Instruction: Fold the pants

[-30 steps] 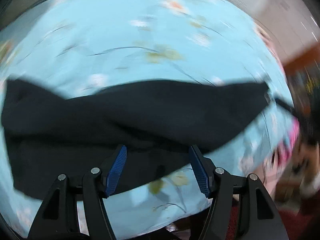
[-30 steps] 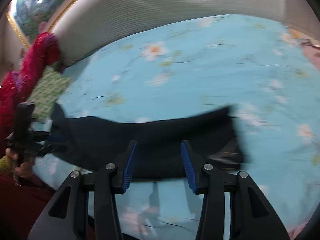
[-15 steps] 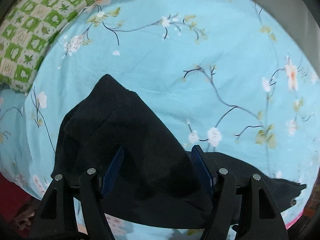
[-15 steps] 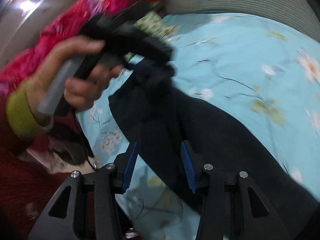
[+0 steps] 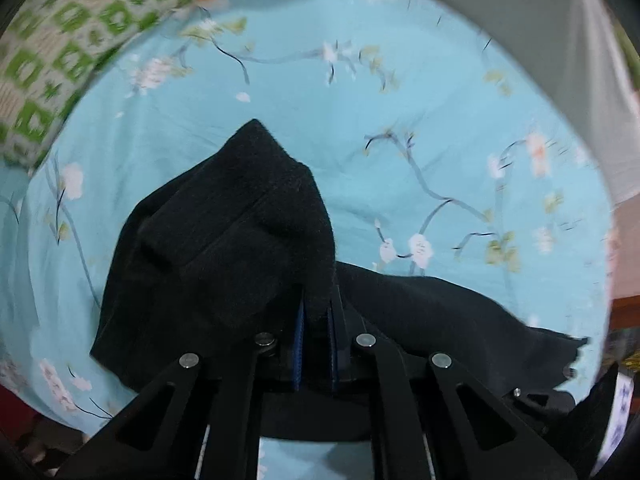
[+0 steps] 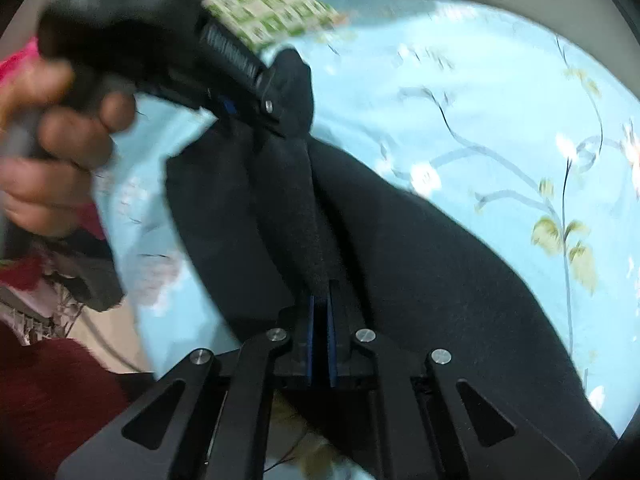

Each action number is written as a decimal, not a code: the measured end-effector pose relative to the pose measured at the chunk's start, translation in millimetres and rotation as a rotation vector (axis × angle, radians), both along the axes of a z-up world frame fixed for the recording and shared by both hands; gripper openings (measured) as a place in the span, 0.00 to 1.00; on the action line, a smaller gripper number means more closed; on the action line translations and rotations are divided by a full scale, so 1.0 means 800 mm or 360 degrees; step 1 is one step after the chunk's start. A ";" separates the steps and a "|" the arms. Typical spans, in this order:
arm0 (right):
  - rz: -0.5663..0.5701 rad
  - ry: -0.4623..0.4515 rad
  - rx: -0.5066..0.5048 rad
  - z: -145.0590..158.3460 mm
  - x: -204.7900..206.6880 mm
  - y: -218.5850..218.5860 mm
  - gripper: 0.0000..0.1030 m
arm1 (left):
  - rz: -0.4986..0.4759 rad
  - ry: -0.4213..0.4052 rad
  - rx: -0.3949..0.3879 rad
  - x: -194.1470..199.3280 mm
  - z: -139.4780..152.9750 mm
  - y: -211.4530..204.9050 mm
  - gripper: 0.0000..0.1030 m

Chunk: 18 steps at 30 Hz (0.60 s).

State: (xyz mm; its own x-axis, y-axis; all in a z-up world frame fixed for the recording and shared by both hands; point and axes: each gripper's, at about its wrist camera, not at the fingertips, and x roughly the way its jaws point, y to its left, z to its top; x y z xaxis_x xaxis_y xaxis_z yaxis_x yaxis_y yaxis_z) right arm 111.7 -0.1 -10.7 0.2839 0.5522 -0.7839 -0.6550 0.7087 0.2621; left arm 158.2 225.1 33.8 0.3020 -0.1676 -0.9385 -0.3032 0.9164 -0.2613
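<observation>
Black pants (image 5: 224,248) lie bunched on a light blue floral bedsheet (image 5: 420,128). My left gripper (image 5: 316,312) is shut on a raised fold of the pants, with dark cloth pinched between its blue pads. My right gripper (image 6: 320,300) is shut on another ridge of the pants (image 6: 420,264). In the right wrist view the left gripper (image 6: 248,92), held in a hand (image 6: 52,152), grips the pants at the upper left, close to my right gripper.
A green and white checked pillow (image 5: 60,52) lies at the upper left of the bed and also shows in the right wrist view (image 6: 268,4). A grey headboard (image 5: 560,40) runs along the far side. Red clothing (image 6: 44,396) is at the lower left.
Both grippers were open above the pants. They have closed on folds of the black cloth and lifted them, and the two grippers have come close together.
</observation>
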 end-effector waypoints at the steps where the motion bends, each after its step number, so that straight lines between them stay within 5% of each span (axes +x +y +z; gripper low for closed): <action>1: 0.0027 -0.0023 0.0024 0.012 -0.008 -0.002 0.06 | 0.0015 -0.0046 -0.0035 -0.013 0.008 0.003 0.07; 6: 0.0164 -0.0087 0.0036 0.040 -0.041 0.014 0.06 | 0.0092 -0.0254 -0.0158 -0.080 0.016 0.042 0.07; 18: 0.0295 -0.0048 -0.0228 -0.008 -0.043 0.051 0.06 | 0.0147 -0.0204 -0.0180 -0.138 -0.036 0.055 0.05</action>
State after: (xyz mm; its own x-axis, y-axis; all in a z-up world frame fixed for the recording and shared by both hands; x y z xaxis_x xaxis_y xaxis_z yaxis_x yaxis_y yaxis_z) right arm 76.9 40.9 -17.0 0.2125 0.4806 -0.8508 -0.7833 0.6043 0.1458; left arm 48.1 269.0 5.0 0.4367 -0.2361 -0.8681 -0.3421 0.8489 -0.4030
